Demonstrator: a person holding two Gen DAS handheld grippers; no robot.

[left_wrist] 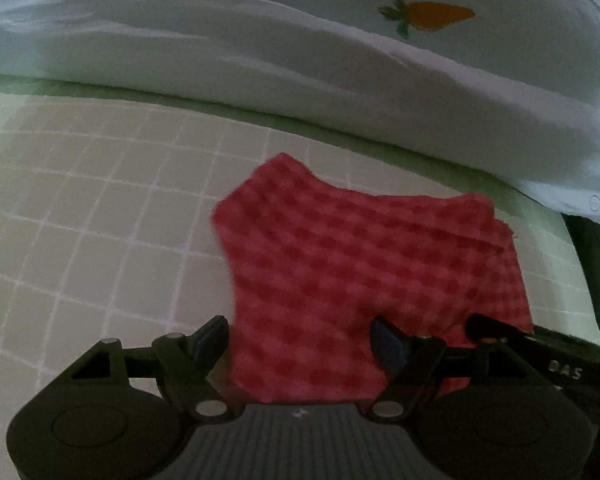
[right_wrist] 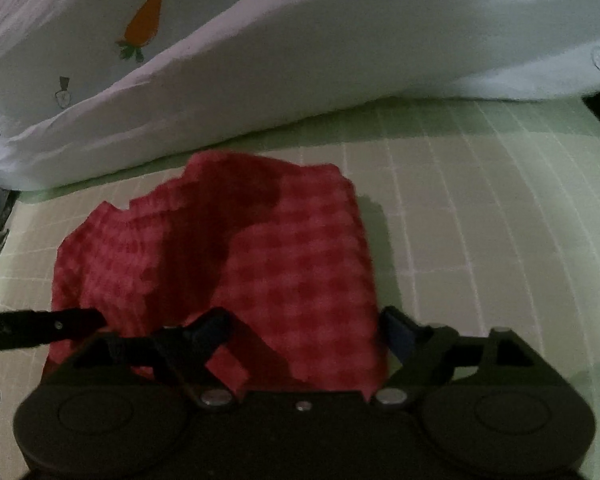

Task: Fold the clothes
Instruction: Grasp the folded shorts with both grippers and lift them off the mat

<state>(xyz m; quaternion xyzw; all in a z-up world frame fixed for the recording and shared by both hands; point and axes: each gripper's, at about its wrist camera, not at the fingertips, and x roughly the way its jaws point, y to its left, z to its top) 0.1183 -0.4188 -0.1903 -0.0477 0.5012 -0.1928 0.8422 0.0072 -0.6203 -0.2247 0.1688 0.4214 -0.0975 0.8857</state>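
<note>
A red and pink checked cloth (left_wrist: 364, 264) lies rumpled on the green grid mat (left_wrist: 100, 216). My left gripper (left_wrist: 300, 340) is open, its two fingers spread apart with the cloth's near edge lying between them. The same cloth shows in the right wrist view (right_wrist: 260, 256), partly folded with a dark shadowed crease. My right gripper (right_wrist: 304, 332) is open too, fingers spread around the cloth's near edge. The other gripper's black finger (right_wrist: 40, 328) reaches in from the left.
A white garment with an orange carrot print (left_wrist: 440, 16) lies bunched along the far side of the mat, also in the right wrist view (right_wrist: 300, 60). A dark object (left_wrist: 596, 272) sits at the right edge of the mat (right_wrist: 480, 220).
</note>
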